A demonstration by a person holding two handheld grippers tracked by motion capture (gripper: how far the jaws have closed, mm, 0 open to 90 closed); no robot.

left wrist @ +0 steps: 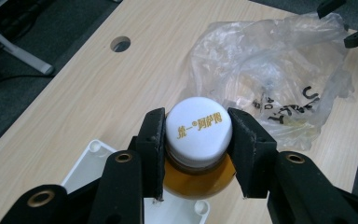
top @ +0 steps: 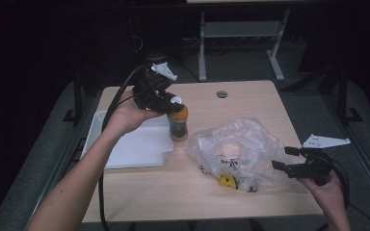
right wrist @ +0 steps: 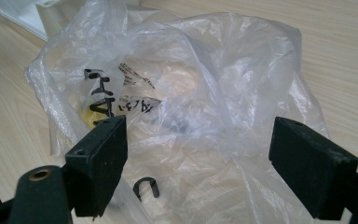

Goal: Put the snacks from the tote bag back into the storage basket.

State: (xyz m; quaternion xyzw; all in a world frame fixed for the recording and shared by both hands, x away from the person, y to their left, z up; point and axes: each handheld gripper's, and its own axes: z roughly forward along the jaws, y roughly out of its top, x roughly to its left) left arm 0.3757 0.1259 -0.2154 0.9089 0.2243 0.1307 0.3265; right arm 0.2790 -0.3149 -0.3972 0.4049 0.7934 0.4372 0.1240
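High view: left of centre, the left tongs [top: 173,103] clamp the white cap of an amber plastic bottle [top: 178,124], probably to carry it to the crinkled clear plastic bag [top: 241,151] lying on the pale wooden table [top: 139,192].

Left gripper view: matte black pads squeeze the smooth round cap [left wrist: 199,128].

Right gripper view: the right tongs [right wrist: 198,158] gape wide before the filmy bag, empty.

On a pale wooden worktop [top: 139,192], the left gripper [top: 169,103] clamps the white cap of an amber bottle [top: 178,124] standing upright beside a white tray [top: 130,147]. The right gripper [top: 283,159], jaws apart, hovers at a crumpled clear plastic bag [top: 236,149].
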